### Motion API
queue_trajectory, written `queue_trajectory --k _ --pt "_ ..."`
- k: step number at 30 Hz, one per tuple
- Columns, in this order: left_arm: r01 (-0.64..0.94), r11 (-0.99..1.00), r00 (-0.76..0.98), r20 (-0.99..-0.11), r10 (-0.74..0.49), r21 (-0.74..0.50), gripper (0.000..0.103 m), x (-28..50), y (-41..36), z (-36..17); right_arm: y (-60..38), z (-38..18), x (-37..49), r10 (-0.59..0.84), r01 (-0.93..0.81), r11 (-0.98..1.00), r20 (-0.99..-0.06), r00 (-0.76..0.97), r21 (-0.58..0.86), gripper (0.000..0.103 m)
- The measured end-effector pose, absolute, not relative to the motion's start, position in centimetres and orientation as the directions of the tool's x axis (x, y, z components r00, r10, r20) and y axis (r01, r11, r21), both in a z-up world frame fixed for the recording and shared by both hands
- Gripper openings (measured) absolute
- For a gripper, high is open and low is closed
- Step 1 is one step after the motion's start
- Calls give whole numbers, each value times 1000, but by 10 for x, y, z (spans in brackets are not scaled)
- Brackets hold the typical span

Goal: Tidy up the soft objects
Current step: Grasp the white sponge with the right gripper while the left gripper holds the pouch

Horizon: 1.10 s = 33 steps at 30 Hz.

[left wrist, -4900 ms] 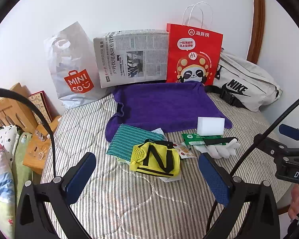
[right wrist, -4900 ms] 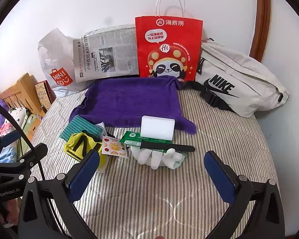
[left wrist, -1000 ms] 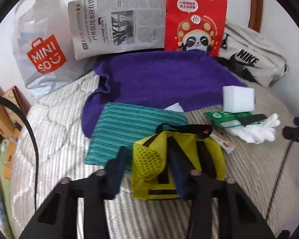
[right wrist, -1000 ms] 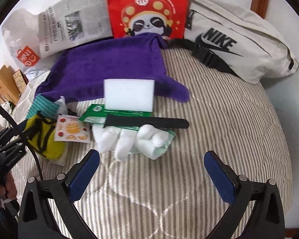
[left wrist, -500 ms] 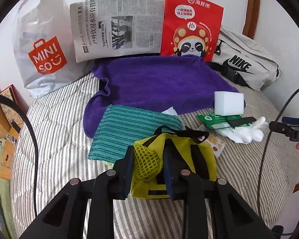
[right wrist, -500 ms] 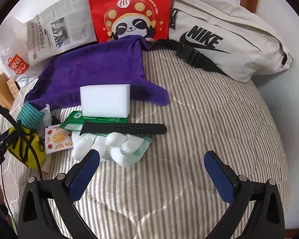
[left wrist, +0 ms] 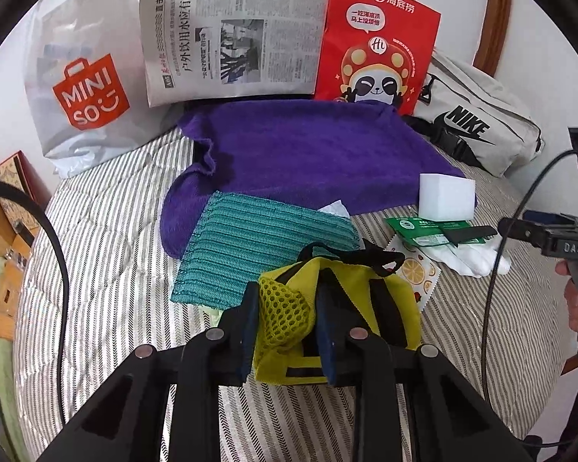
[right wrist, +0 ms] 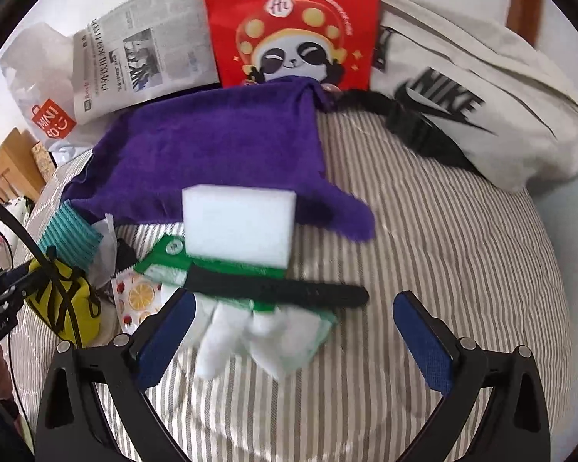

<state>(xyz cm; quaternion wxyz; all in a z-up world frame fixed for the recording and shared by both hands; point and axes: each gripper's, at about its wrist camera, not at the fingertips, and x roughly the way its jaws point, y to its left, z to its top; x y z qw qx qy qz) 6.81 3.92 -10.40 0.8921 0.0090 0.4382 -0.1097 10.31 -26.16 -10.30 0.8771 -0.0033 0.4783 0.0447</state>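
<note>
The left gripper (left wrist: 285,315) is clamped on the mesh pocket of a small yellow bag with black straps (left wrist: 350,300); its jaws have just been closing, and the pads now press the fabric from both sides. The bag sits toward the near left part of the striped bed (left wrist: 108,238), overlapping the near edge of a teal ribbed cloth (left wrist: 258,238); that cloth in turn overlaps a purple towel (left wrist: 308,150) spread toward the far edge. The right gripper (right wrist: 293,323) stands wide with nothing between its pads, poised over a white glove (right wrist: 231,338); across the glove lie a green packet (right wrist: 165,258) and a black strap (right wrist: 289,290); a white sponge block (right wrist: 237,225) rests just beyond, on the towel's near edge. A fruit-printed sachet (right wrist: 136,296) lies between bag and glove.
</note>
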Motion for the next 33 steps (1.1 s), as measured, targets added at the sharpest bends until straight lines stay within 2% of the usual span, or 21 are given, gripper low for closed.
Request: queue_trajectory --k 10,18,20,21,22,33 --pt "206 974 582 -789 -199 -94 26 70 38 -110 -234 -116 146 164 -61 986 -856 490 153 102" --pt "206 972 582 -784 -217 -116 26 73 39 -111 -225 -135 177 104 8 993 -882 460 121 102" --pt "205 971 582 -782 -222 -124 26 73 41 -111 -228 -138 179 122 7 990 -878 463 141 99" --pt "205 971 582 -782 -223 -125 26 73 41 -111 -228 -138 179 130 5 989 -875 466 150 88" --pt "206 970 581 -782 -225 -127 26 73 42 -111 -228 -138 180 136 4 988 -873 468 156 83" --pt "182 971 614 -753 -238 -158 26 66 60 -92 -231 -96 154 149 -32 987 -825 545 158 83"
